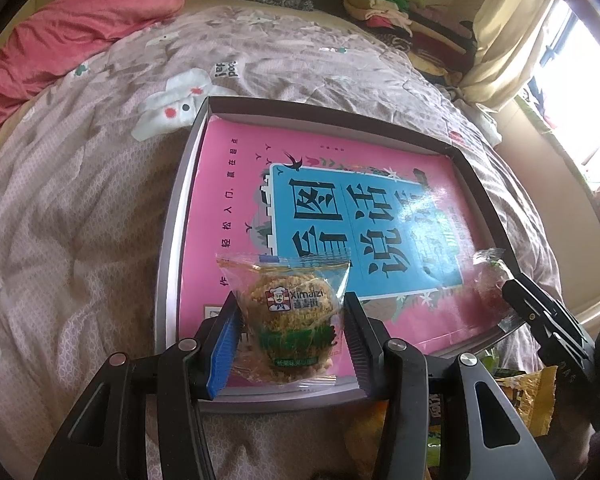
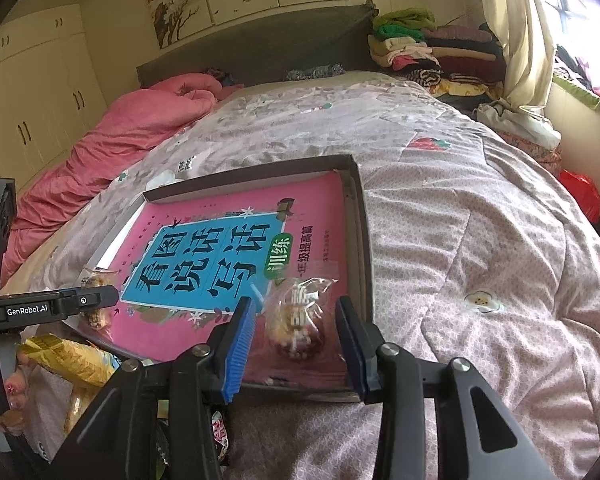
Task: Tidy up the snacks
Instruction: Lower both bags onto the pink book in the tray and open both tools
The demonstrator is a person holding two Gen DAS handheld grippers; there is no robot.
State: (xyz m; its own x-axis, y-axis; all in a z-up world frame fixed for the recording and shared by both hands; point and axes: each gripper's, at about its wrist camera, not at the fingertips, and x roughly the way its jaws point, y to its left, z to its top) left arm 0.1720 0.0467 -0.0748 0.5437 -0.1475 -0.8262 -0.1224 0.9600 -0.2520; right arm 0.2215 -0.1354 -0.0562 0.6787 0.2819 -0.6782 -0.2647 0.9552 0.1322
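Note:
A shallow grey box [image 1: 168, 240] with a pink book [image 1: 236, 184] inside lies on the bed. My left gripper [image 1: 290, 332] stands over the box's near left corner, jaws around a clear-wrapped round cake with a Ximaizi label [image 1: 290, 312]; its fingers touch the wrapper. My right gripper [image 2: 296, 328] is at the near right corner of the box [image 2: 360, 208], open, with a clear-wrapped red and yellow snack [image 2: 298, 320] lying on the book [image 2: 236, 216] between its fingers. The right gripper also shows in the left wrist view [image 1: 512, 292] beside that snack [image 1: 490, 280].
Yellow snack bags [image 2: 72, 360] lie in a pile below the box's near edge, also seen in the left wrist view [image 1: 532, 396]. A pink duvet [image 2: 112, 140] lies at the bed's far left. Folded clothes [image 2: 428, 48] are stacked by the curtain.

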